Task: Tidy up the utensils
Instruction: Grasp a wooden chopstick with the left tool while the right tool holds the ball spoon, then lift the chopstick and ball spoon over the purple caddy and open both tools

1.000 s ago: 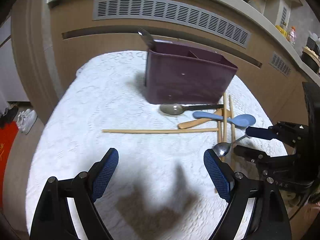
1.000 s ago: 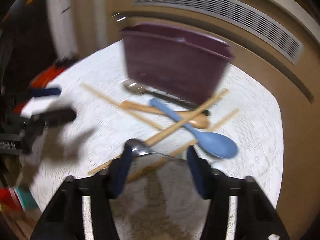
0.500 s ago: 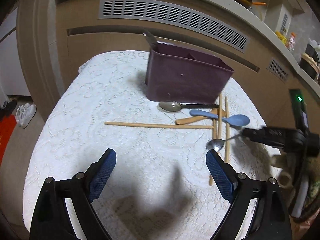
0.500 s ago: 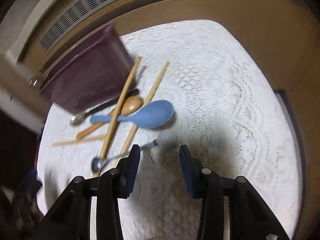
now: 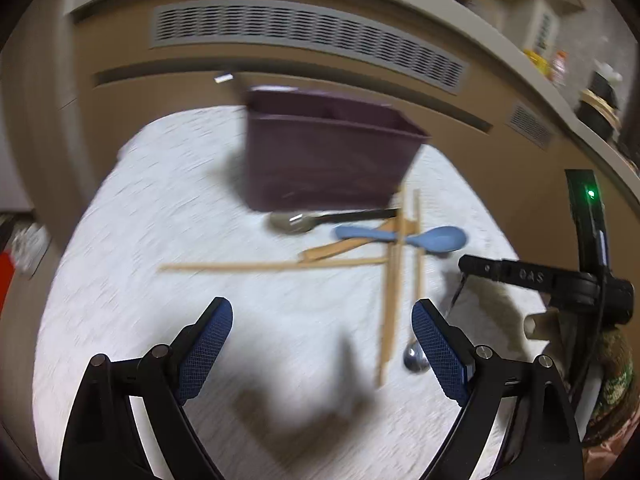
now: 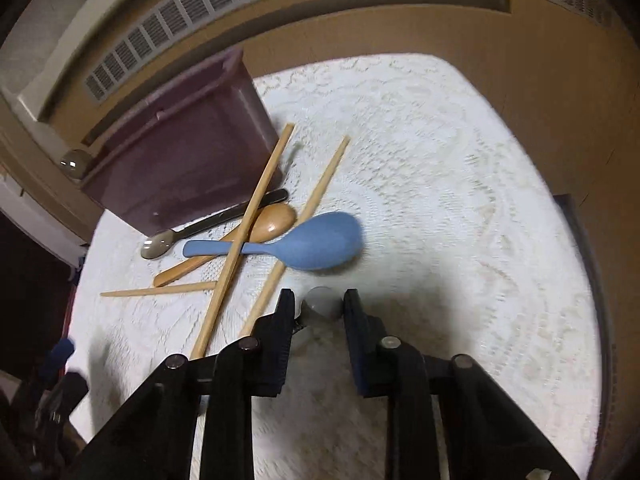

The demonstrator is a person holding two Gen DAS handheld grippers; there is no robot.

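A purple utensil caddy (image 5: 328, 152) stands at the back of the white lace table; it also shows in the right wrist view (image 6: 180, 148). In front lie a blue spoon (image 6: 296, 242), a wooden spoon (image 6: 264, 224), a black-handled metal spoon (image 6: 192, 232) and several wooden chopsticks (image 6: 244, 232). My right gripper (image 6: 318, 312) is shut on a small metal spoon (image 6: 322, 304), whose bowl hangs down in the left wrist view (image 5: 416, 356). My left gripper (image 5: 320, 340) is open and empty above the near table.
A wooden cabinet with vent grilles (image 5: 304, 36) rises behind the table. A spoon bowl (image 6: 74, 162) sticks up from the caddy's far corner. A shelf with small items (image 5: 600, 92) runs at the far right. The table's right half (image 6: 460, 208) carries only lace cloth.
My right gripper has closed on the small metal spoon and lifted it, so the spoon now hangs nearly upright. My left gripper has shifted slightly and stayed open.
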